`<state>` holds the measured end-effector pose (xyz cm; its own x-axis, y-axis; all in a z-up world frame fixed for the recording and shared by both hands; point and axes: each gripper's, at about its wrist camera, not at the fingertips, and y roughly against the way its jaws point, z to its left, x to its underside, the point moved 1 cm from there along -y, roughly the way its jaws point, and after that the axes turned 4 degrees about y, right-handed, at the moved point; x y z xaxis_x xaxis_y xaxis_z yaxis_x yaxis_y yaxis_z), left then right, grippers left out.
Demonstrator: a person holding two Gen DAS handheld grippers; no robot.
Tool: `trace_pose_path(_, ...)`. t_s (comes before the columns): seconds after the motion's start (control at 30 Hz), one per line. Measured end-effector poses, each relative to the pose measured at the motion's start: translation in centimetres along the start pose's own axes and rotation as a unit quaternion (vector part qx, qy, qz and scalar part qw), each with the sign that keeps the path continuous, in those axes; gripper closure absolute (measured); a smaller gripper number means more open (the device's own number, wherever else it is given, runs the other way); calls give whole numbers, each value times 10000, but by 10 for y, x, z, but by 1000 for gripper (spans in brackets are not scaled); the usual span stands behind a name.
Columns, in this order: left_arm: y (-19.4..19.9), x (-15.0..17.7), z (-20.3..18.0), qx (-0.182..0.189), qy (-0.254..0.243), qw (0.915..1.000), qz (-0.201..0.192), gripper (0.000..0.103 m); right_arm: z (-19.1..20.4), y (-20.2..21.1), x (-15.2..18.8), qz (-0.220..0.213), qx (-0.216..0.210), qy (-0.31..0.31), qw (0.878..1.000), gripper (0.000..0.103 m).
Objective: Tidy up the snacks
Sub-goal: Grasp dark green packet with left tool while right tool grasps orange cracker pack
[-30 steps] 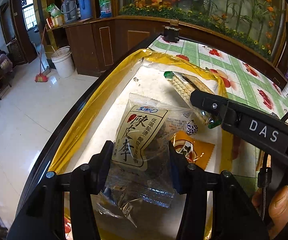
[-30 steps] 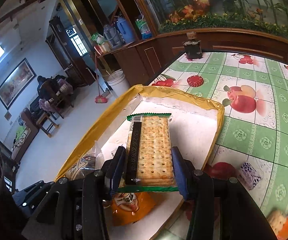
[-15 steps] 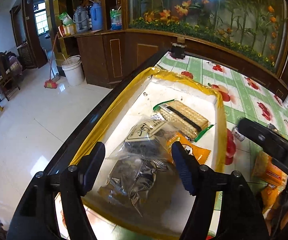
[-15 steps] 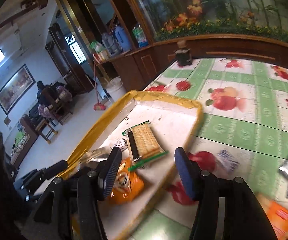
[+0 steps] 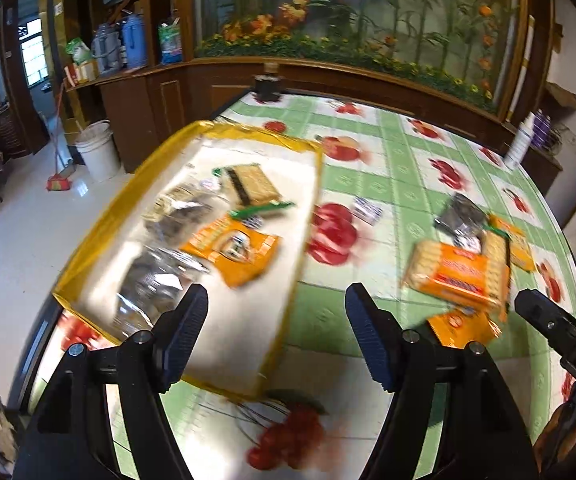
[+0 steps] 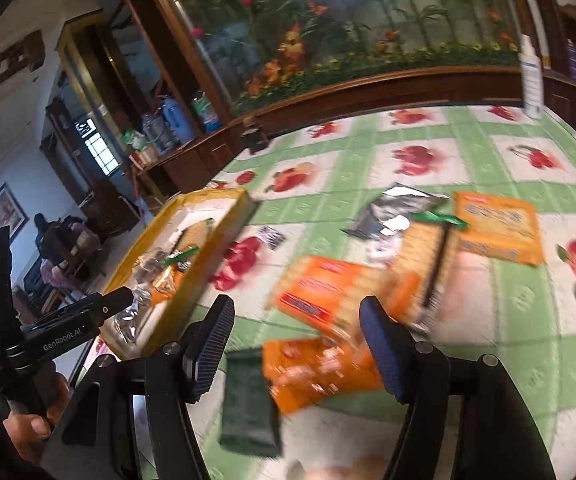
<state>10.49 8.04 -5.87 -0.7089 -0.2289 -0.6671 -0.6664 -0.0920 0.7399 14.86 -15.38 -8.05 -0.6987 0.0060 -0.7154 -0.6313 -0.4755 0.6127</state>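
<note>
The left gripper is open and holds nothing; between its two fingers only the near right corner of the tray and the tablecloth are seen. The right gripper is also empty, and its jaws are opening at this moment; under the gap lie loose snacks, but the pads do not press on any of them.

The tray has a yellow rim and a white bottom, and it sits at the left edge of the table, which carries a green and white cloth with red fruit. Inside the tray lie a cracker pack with green ends at the far side, an orange packet just beside it, and two clear bags with dark content along the left rim; how many bags exactly I cannot tell because of the blur.

The other snacks are still on the cloth, toward the right edge of the table. An orange biscuit pack lies near the right gripper, with a second orange packet and a dark green packet closer to the near edge. Behind them are a silver bag, a cracker pack with a green end and a flat orange bag. A small white sweet lies alone between the tray and this group.
</note>
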Motion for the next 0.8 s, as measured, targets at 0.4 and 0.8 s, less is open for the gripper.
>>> trace_pose_path(0.4, -5, 37, -49, 196, -444, 9977, 475, 32, -33, 18, 30, 117, 177, -250, 9995, 34)
trace_pose_path(0.8, -17, 61, -61, 394, -291, 9952, 848, 32, 5, -18, -3, 159, -104, 1135, 9934, 21)
